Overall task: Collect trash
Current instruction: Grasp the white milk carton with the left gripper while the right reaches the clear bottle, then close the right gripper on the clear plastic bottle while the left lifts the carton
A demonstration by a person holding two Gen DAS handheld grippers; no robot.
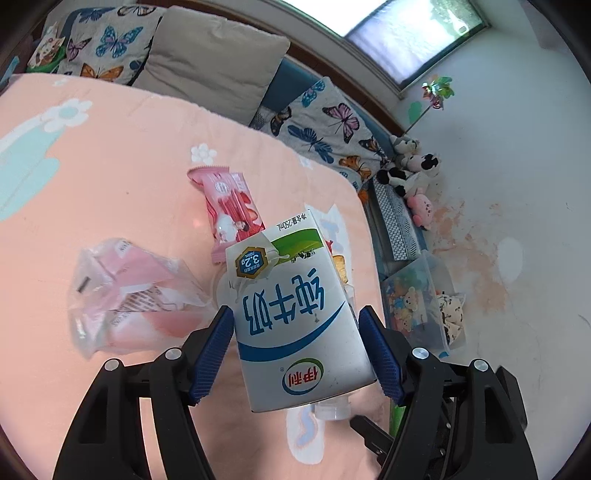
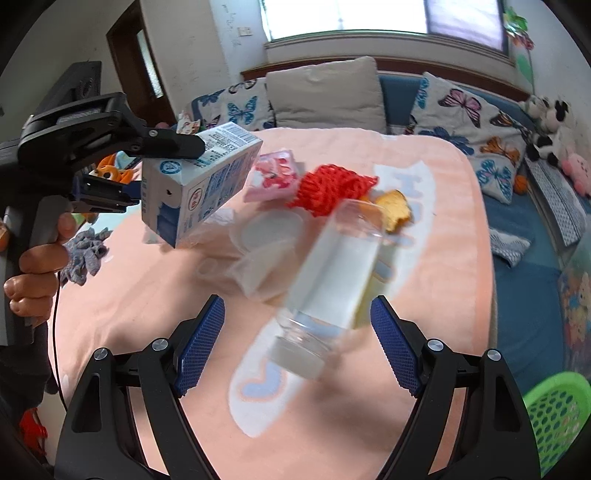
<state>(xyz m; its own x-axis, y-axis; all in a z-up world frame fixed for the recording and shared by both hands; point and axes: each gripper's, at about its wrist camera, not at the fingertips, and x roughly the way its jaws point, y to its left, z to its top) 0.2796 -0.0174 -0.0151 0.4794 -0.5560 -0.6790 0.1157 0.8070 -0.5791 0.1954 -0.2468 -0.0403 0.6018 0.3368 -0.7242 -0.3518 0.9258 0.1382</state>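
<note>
Bright window [image 2: 384,18] above blue sofa [image 2: 399,92], butterfly cushions [image 1: 328,122].

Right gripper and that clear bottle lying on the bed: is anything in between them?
Nothing visible. The right gripper is open, and the clear bottle lies on the pink bedspread ahead, its cap end toward the gap between the fingers. The milk carton is off to the side, held up in the left gripper.

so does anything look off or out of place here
Yes: a clear bottle is motion-blurred and tilted between the open right gripper's fingers, touching neither, so it looks dropped or tumbling over the pink blanket. The left gripper holds the milk carton off the bed, its print upside down in that view.
</note>
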